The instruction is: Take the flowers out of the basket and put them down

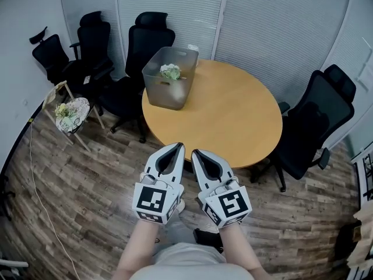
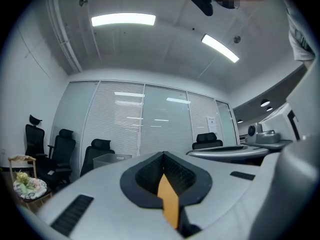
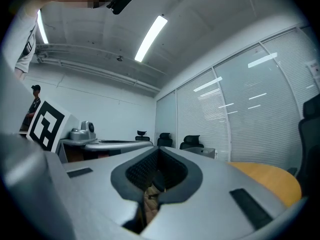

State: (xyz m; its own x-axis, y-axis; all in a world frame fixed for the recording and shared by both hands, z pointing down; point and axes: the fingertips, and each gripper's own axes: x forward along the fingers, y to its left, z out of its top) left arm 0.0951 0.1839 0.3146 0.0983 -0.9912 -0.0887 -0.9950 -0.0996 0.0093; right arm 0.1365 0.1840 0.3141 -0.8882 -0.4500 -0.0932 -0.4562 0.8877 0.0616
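A grey plastic basket point(image 1: 165, 95) stands on the far left part of the round wooden table point(image 1: 233, 118), and a pale green-white bunch of flowers point(image 1: 171, 71) lies inside it. My left gripper point(image 1: 178, 147) and right gripper point(image 1: 196, 153) are held side by side just short of the table's near edge, both pointing level toward it. Each has its jaws together with nothing between them. The left gripper view shows the shut left gripper point(image 2: 163, 154) and the basket point(image 2: 111, 158) far off. The right gripper view shows the shut right gripper point(image 3: 158, 150), the basket point(image 3: 205, 153) and the table top point(image 3: 272, 178).
Black office chairs point(image 1: 145, 45) crowd behind and left of the table, and another chair point(image 1: 315, 124) stands at its right. A small wooden chair point(image 1: 57, 89) at the left carries a second flower bunch point(image 1: 71, 114). Blinds cover the glass wall behind. Wood floor lies underfoot.
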